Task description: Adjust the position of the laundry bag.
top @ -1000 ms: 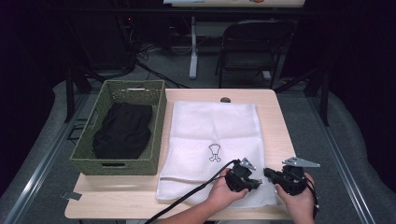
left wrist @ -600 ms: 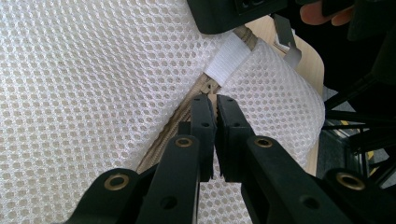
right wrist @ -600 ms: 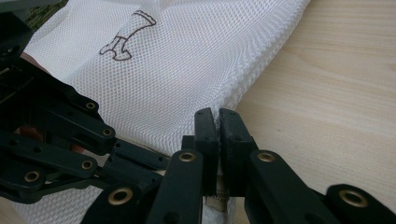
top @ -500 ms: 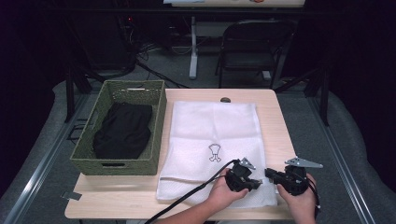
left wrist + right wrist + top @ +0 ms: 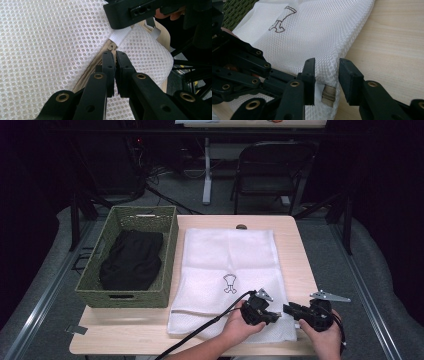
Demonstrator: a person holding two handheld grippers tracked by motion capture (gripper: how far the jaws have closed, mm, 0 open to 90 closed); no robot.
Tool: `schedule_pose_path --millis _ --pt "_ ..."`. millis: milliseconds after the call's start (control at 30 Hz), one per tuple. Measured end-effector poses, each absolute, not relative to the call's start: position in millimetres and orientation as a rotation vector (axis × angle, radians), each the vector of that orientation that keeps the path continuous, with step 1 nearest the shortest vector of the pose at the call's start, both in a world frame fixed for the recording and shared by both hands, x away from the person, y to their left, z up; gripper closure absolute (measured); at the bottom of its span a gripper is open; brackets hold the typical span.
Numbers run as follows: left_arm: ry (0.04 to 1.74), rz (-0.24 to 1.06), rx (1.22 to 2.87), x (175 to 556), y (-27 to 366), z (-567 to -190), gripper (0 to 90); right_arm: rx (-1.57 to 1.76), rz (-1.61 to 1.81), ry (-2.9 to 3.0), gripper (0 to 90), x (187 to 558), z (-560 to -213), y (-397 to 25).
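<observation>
A green woven basket (image 5: 127, 292) is seen at the left of the wooden table (image 5: 295, 250), just beside the white mesh laundry bag (image 5: 230, 255), and a black garment (image 5: 132, 260) lies inside it. The mesh bag is spread flat on the middle of the table, its near edge by the person's side, and a small printed mark (image 5: 229, 283) is carried on it. At the bag's near right corner, 2 grippers are held close together. The left gripper (image 5: 115, 56) is lowered onto the bag at the beige zipper (image 5: 106, 48) line, beside a white tab (image 5: 120, 36); its 2 jaws are drawn almost together, with only a thin slit between them, and whether anything is pinched there cannot be told. To the right of it, the right gripper (image 5: 327, 68) is set over the bag's corner, where the zipper end (image 5: 329, 96) and mesh are found between its jaws; those jaws are spread apart and are not pressed on the fabric. Bare table is seen right of the bag.
</observation>
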State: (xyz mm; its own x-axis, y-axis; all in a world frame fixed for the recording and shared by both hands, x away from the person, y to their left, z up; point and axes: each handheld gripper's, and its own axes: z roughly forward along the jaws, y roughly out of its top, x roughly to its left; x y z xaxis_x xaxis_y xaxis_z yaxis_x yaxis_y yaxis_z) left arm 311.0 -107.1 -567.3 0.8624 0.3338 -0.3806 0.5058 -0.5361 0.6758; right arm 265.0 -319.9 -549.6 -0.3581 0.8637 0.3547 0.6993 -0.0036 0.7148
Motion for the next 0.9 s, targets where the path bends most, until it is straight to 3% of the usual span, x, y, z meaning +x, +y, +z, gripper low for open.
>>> schedule_pose_path --millis 533,900 --pt "0.612 -0.267 2.176 311.8 -106.8 -568.5 86.9 1.714 1.301 2.122 61.7 257.7 -557.6 -323.6" --pt "0.625 -0.287 2.153 313.4 -104.8 -569.6 86.9 1.700 1.304 2.143 66.9 258.1 -557.9 -320.3"
